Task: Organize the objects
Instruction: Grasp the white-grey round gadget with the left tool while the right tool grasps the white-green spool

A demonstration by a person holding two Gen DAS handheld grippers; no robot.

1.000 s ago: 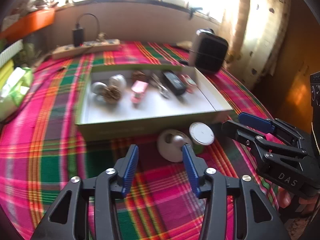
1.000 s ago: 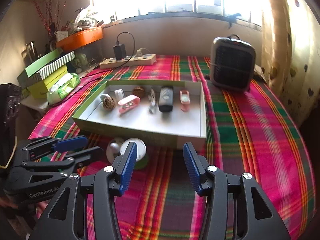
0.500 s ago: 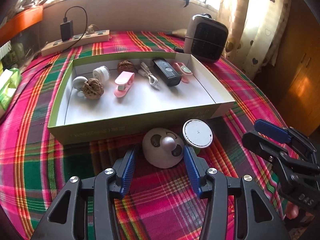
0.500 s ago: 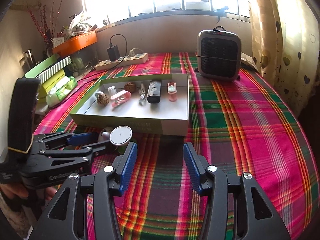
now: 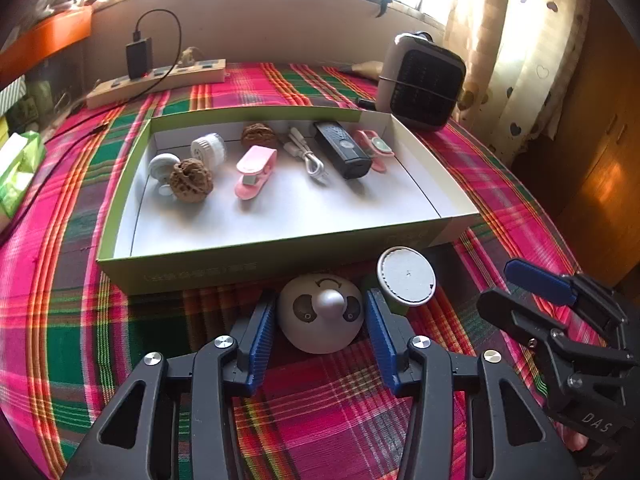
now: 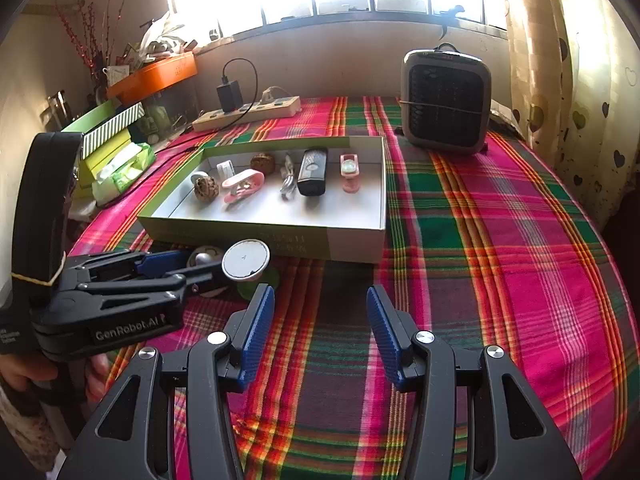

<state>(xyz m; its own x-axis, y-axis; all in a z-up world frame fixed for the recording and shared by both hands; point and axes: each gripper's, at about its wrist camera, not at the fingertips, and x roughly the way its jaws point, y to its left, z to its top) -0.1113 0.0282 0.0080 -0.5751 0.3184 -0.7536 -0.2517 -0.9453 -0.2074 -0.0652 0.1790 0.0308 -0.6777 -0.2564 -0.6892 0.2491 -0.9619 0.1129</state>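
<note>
A white dome-shaped object with a panda face (image 5: pixel 320 316) lies on the plaid cloth in front of a shallow green-and-white box (image 5: pixel 280 268). My left gripper (image 5: pixel 320 328) is open, its blue fingers on either side of the dome, not closed on it. A small green container with a white round lid (image 5: pixel 406 276) stands right beside the dome; it also shows in the right wrist view (image 6: pixel 245 260). My right gripper (image 6: pixel 320 328) is open and empty over bare cloth, right of the lid. The box holds several small items: two walnuts, pink clips, a cable, a black device.
A grey fan heater (image 6: pixel 446 102) stands at the back right. A power strip with a black charger (image 6: pixel 248 114) lies along the back. Green boxes and a tissue pack (image 6: pixel 116 160) sit at the left edge. The box (image 6: pixel 280 232) lies mid-table.
My left gripper has moved forward so that its open fingers now flank the white dome. The right gripper has drawn back a little and stays open.
</note>
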